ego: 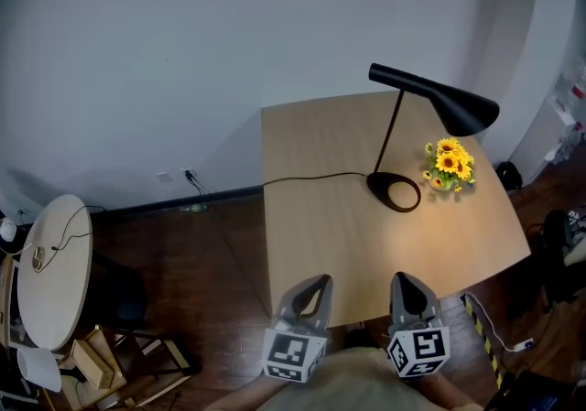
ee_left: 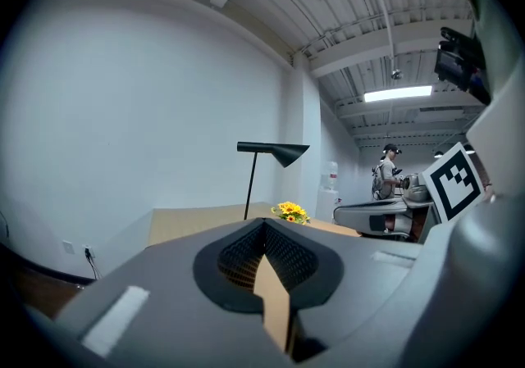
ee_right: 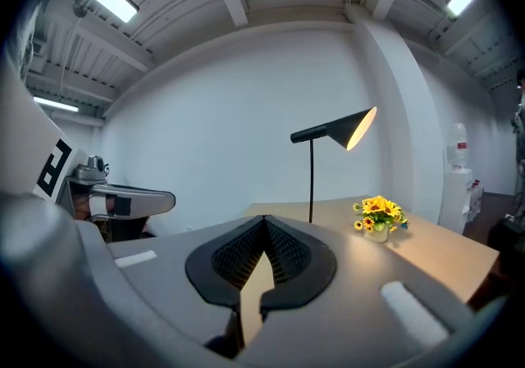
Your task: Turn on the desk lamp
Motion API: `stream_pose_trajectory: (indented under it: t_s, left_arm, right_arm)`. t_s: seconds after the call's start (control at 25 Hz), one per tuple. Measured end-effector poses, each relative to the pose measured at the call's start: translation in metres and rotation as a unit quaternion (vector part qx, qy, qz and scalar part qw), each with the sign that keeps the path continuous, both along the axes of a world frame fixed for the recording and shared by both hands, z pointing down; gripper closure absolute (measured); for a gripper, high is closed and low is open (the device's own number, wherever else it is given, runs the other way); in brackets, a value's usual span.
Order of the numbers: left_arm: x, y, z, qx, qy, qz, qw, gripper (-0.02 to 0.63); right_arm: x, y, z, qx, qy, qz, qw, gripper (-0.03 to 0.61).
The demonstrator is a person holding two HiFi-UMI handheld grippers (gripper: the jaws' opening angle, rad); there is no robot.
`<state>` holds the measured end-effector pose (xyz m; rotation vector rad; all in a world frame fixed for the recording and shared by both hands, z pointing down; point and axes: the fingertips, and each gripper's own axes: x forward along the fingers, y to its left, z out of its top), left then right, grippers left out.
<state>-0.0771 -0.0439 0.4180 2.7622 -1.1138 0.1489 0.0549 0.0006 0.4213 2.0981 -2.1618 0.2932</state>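
Already lit desk lamp (ego: 461,109) on table (ego: 311,226), left gripper (ego: 320,284) and right gripper (ego: 403,280) fingers pressed together, empty.

The left hand-held gripper (ego: 320,283) and right hand-held gripper (ego: 401,278) were grey and pointed, lined with black ribbed pads (ee_left: 235,258), each carrying a white cube (ego: 295,354) with black square markers. The person's top (ego: 352,389) was pale khaki.

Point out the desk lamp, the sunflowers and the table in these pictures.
desk lamp (ego: 458,105): head view, on its black shade.
sunflowers (ego: 449,162): head view, on the yellow blooms.
table (ego: 320,244): head view, on the bare wooden top.
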Motion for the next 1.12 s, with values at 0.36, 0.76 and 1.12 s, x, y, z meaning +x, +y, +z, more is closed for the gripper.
stream_pose_trajectory:
  t_s: [0.36, 0.76, 1.12]
  left_arm:
    - [-0.031, 0.059, -0.023, 0.018, 0.019, 0.02, 0.9995, 0.614]
    - [-0.031, 0.103, -0.032, 0.029, 0.041, 0.03, 0.9983, 0.614]
    - [0.01, 0.132, -0.022, 0.025, 0.007, 0.047, 0.9985, 0.614]
  right_arm:
    - [-0.041, 0.056, -0.02, 0.012, 0.007, 0.011, 1.0, 0.578]
    - [-0.048, 0.103, -0.029, 0.018, 0.026, 0.005, 0.999, 0.578]
    - [-0.02, 0.137, -0.021, 0.012, 0.011, -0.01, 1.0, 0.578]
